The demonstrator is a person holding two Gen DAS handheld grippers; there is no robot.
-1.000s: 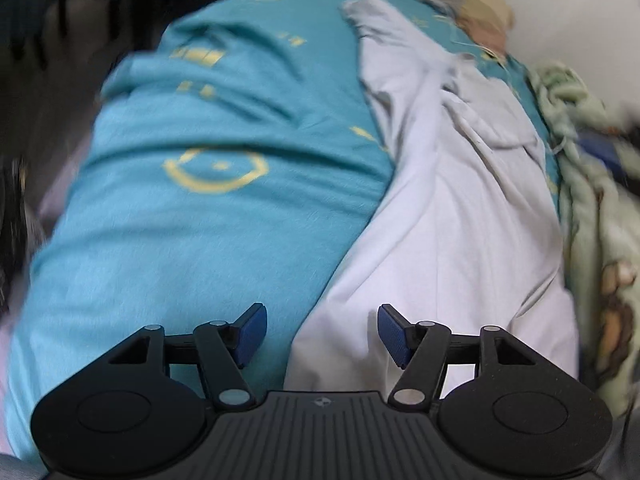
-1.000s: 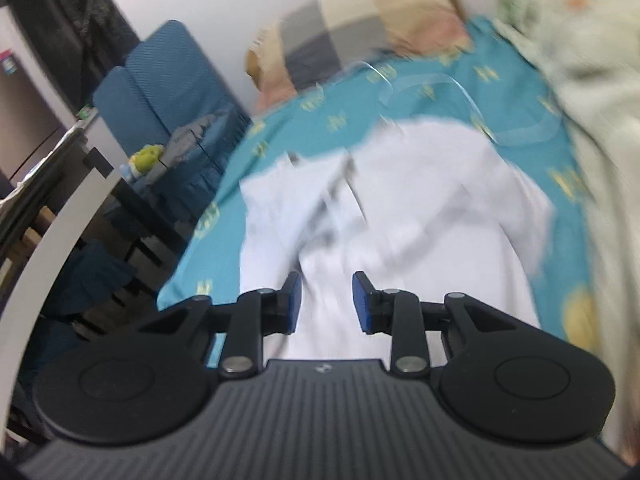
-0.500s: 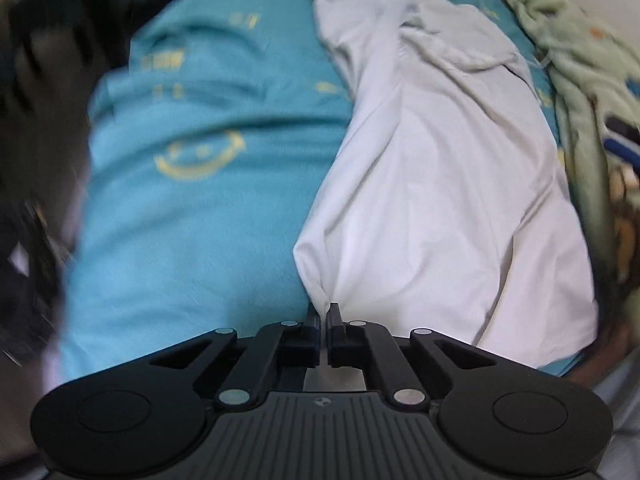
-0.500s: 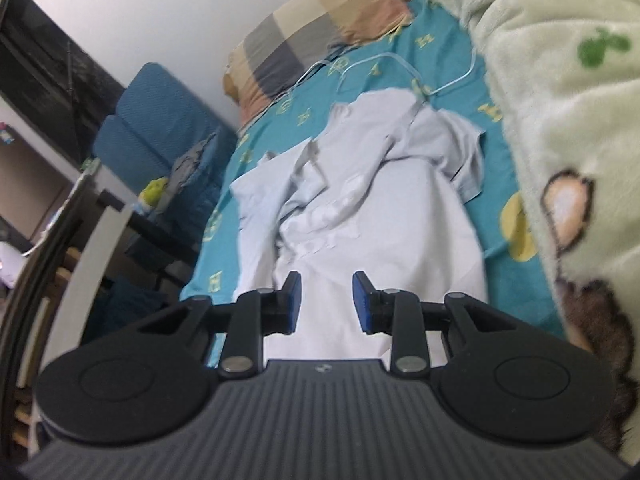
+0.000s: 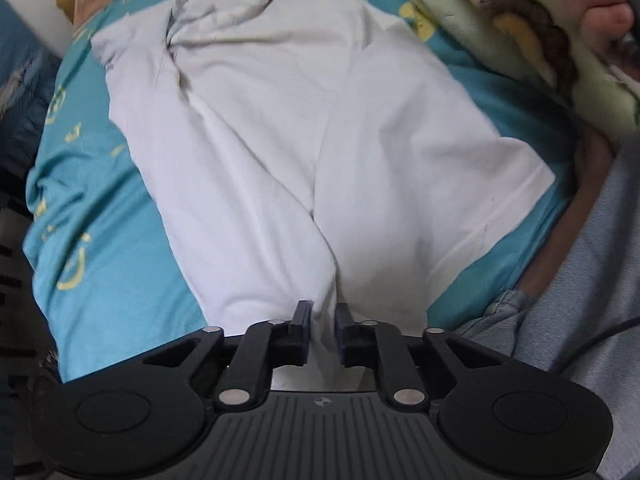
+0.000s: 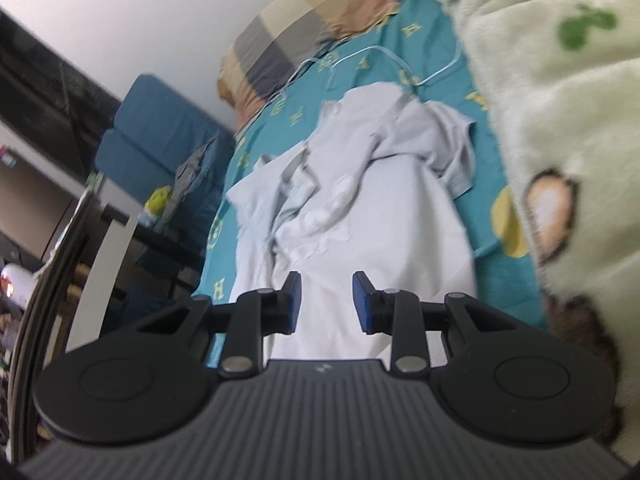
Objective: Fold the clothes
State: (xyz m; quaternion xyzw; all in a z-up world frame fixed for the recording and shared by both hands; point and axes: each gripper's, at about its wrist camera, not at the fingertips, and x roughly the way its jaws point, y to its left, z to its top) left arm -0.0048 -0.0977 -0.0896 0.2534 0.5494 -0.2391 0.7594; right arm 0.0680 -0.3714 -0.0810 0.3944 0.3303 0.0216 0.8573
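Now left gripper (image 5: 322, 330) pinches soft white shirt (image 5: 320, 128) hem; rumpled.

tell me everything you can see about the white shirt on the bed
The white shirt is a plain, soft, thin-looking fabric garment lying lengthwise on the teal bedsheet. Its far end is bunched and crumpled, its near part smoother with long folds. A green fleece blanket runs along one side. The left gripper pinches a gathered ridge of its near edge between the blue pads. The right gripper hangs open over it, pads apart.
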